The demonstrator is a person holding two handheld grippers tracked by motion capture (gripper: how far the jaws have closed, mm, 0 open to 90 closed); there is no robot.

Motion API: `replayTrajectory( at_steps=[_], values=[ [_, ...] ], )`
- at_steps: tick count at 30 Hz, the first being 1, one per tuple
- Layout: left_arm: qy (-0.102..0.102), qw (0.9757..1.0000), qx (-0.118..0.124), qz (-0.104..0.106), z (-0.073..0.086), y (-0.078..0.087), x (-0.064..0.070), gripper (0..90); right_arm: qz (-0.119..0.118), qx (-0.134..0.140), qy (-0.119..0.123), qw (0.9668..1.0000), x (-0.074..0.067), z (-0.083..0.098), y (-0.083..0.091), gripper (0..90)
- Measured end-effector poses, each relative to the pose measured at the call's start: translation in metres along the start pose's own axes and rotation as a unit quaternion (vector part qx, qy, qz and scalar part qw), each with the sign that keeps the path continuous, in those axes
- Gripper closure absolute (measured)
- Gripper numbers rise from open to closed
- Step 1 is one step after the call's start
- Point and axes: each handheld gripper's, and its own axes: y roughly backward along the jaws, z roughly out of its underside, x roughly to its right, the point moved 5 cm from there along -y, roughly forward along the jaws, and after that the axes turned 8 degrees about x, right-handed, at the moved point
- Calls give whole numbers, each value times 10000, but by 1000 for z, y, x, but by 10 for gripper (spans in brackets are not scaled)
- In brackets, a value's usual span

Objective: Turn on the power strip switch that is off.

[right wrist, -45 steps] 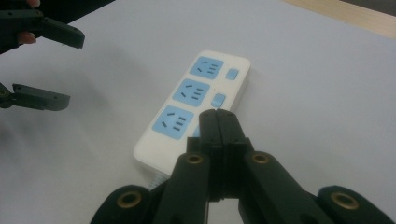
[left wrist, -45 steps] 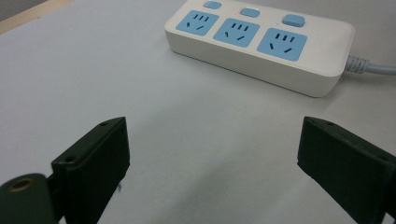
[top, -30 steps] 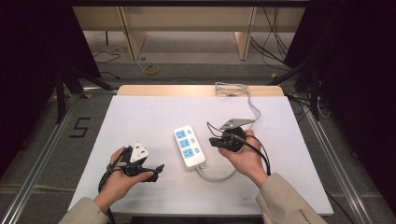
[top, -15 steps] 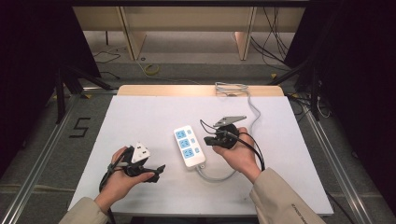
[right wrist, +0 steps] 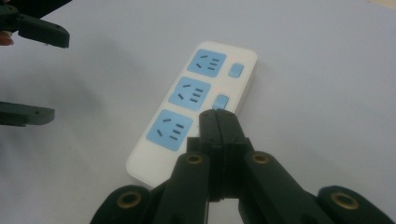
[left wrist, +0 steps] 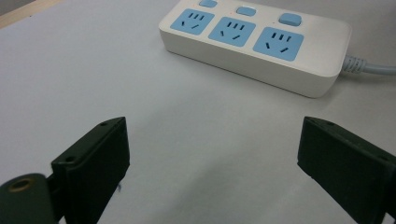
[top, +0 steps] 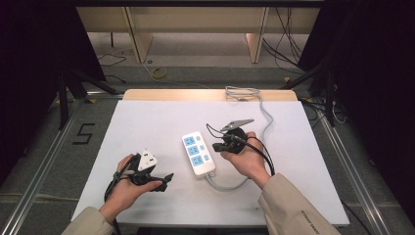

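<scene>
- Step in hand, as I judge it: pressing the switches on the power strip (right wrist: 192, 106), which lies on the white table (top: 147, 117)
- The right gripper (right wrist: 218, 122) has its fingers clenched on nothing, tips over the strip's near end, just short of the middle switch (right wrist: 220, 101)
- Next move calls for a small push down onto one button
- The left gripper (left wrist: 212, 161) is released, the strip well beyond its fingers
- The nearest switch is hidden behind the clenched tips; whether they touch it I cannot tell
</scene>
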Motion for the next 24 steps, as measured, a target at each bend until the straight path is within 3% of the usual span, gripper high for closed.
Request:
replayTrajectory(
  at_steps=[8, 24],
  values=[
    [-9, 10000, 18, 12, -1, 0, 1, 86, 38, -230, 13, 9997, -3, -1, -14, 900],
    [-2, 10000, -3, 22, 0, -1, 2, 86, 24, -390, 47, 9992, -6, -8, -21, 900]
  ],
)
